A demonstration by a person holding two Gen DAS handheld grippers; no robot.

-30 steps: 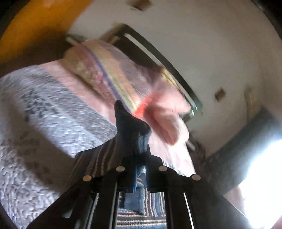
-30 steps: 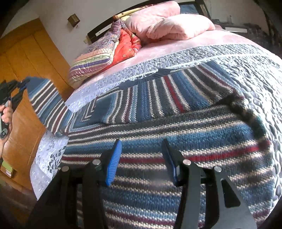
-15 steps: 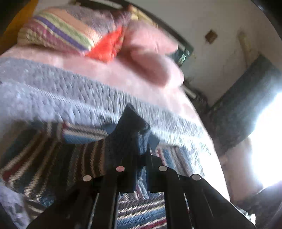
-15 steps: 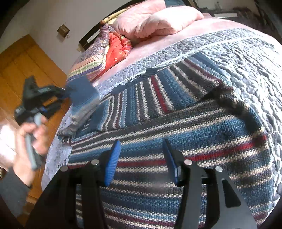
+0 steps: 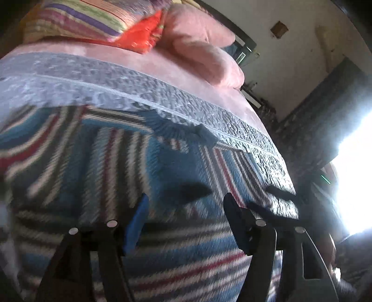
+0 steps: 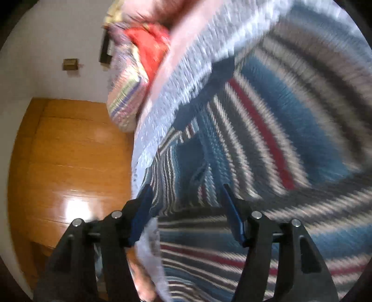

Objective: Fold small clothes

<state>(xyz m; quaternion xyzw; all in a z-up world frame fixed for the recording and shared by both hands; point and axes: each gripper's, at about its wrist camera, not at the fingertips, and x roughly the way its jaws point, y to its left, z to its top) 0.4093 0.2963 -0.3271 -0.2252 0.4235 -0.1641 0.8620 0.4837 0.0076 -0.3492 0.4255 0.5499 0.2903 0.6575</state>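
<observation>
A knitted sweater [image 5: 116, 167] striped blue, grey, white and red lies spread flat on a pebbly grey quilt [image 5: 209, 111] covering a bed. The left gripper [image 5: 186, 209] and right gripper [image 6: 187, 197] hang over it, jaws apart, gripping nothing. Soft pink pillows [image 5: 204, 51] sit beyond.

A home bedroom is shown. A bed [image 5: 176, 76] is covered by a grey quilted spread [image 5: 144, 93]. At its head, pink pillows [image 5: 204, 46] and a striped cushion [image 5: 81, 18] are piled against a dark headboard [image 5: 244, 39]. Beside the bed, orange wooden panelling [image 6: 76, 148] is seen, and white walls [image 5: 290, 58] behind.
</observation>
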